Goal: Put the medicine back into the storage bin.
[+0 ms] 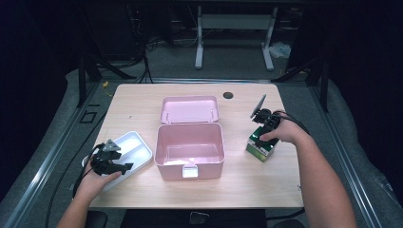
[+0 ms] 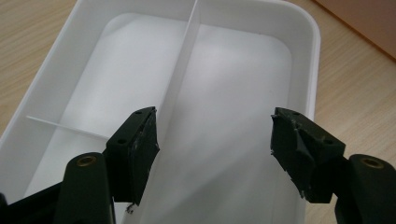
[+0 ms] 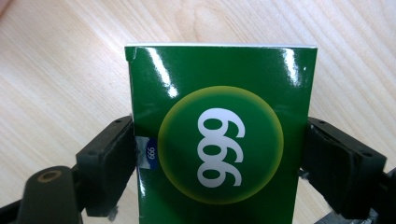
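Glossy green box point(image 3: 219, 135) marked 999, clamped by right tool point(image 3: 219, 158), left tool point(image 2: 215, 140) spread wide

The high view looks forward and down on the whole bench point(image 1: 142, 102) from above the person's side. The left gripper view peers close into the white tray point(image 2: 306, 28), the right gripper view close onto the green box point(image 3: 219, 140); both things also show from above
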Available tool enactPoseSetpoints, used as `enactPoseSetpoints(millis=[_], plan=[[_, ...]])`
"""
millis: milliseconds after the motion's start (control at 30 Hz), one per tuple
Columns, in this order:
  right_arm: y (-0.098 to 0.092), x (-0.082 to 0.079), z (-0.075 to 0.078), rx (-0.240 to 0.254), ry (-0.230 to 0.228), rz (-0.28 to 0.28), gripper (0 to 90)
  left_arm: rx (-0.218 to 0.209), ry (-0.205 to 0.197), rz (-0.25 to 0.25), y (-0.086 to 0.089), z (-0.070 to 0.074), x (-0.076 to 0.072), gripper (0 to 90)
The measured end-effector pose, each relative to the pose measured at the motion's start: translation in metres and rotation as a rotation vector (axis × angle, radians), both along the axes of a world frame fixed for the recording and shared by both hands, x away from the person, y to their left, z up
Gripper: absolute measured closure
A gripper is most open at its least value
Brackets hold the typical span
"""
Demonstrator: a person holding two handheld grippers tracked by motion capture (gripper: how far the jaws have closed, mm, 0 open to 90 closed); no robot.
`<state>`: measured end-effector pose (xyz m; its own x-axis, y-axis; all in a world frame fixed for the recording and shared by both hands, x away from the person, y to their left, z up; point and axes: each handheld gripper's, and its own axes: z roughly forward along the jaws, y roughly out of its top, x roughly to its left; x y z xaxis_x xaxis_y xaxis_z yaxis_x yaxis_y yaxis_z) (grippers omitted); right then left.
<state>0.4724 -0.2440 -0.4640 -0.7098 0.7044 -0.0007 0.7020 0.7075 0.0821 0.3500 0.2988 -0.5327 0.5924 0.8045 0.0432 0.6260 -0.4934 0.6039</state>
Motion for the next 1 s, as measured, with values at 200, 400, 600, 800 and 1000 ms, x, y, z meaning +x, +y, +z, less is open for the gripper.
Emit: enactPoseSetpoints(millis=[200, 400, 600, 800, 1000], plan=[[0.005, -0.004, 0.018, 0.002, -0.018, 0.022, 15.7, 0.004, -0.002, -0.004, -0.001, 0.0, 0.0, 32.1], [0.009, -0.009, 0.038, 0.02, -0.029, 0.032, 15.8, 0.001, -0.001, 0.0, 0.001, 0.0, 0.0, 32.1], [0.014, -0.013, 0.054, 0.024, -0.039, 0.1, 16.0, 0.001, 0.001, 0.0, 0.0, 0.0, 0.0, 32.1], [0.025, -0.023, 0.067, -0.034, -0.055, 0.278, 16.2, 0.013, 0.006, -0.01, -0.001, 0.0, 0.001, 32.2], [0.036, -0.037, 0.072, -0.059, -0.097, 0.505, 16.4, 0.012, 0.006, -0.008, -0.001, 0.0, 0.0, 32.2]])
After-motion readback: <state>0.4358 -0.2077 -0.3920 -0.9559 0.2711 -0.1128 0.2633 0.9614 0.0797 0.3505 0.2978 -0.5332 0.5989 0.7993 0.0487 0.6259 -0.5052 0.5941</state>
